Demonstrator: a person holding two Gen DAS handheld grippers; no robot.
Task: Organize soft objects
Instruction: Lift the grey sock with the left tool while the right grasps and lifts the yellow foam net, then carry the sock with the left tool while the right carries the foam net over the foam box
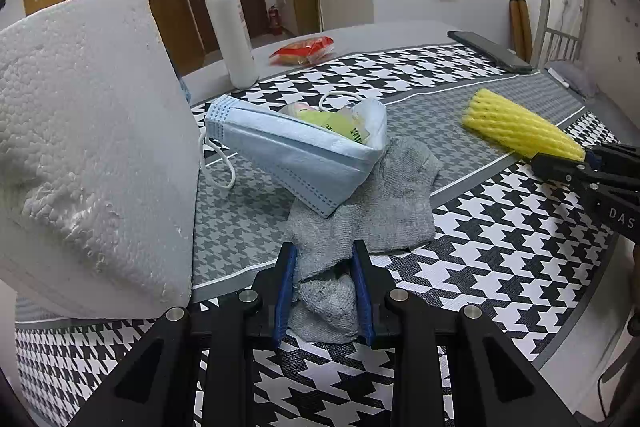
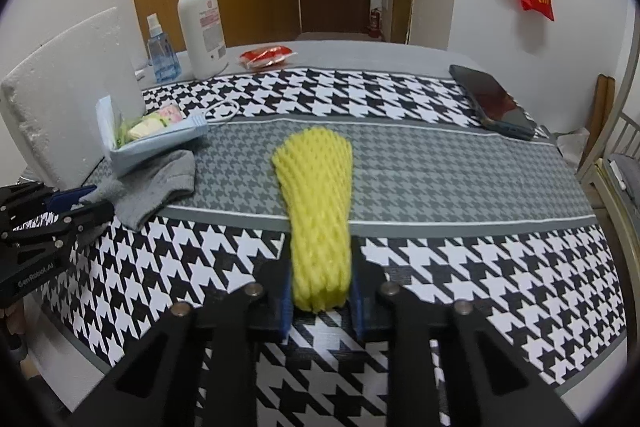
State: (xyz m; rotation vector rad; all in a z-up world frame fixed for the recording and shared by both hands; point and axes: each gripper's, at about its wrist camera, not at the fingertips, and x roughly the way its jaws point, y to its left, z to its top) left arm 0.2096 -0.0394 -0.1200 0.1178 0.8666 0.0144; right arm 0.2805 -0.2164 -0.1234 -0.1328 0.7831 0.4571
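A grey sock (image 1: 380, 195) lies crumpled on the houndstooth mat (image 1: 500, 247), and my left gripper (image 1: 324, 251) is shut on its near end. A light blue face mask (image 1: 296, 147) rests partly on the sock, with small packets tucked in its fold. To the right, a yellow foam net sleeve (image 1: 516, 127) is pinched at one end by my right gripper (image 1: 560, 163). In the right wrist view the sleeve (image 2: 316, 179) stretches away from the right gripper (image 2: 320, 259), which is shut on it. The left gripper (image 2: 92, 203) holds the sock (image 2: 160, 183) at the left edge.
A white foam block (image 1: 88, 147) leans at the left, close beside the mask. At the back stand a white pump bottle (image 2: 202, 23) and a blue spray bottle (image 2: 162, 55), with a red packet (image 2: 266, 57) nearby. A dark phone (image 2: 492, 103) lies far right.
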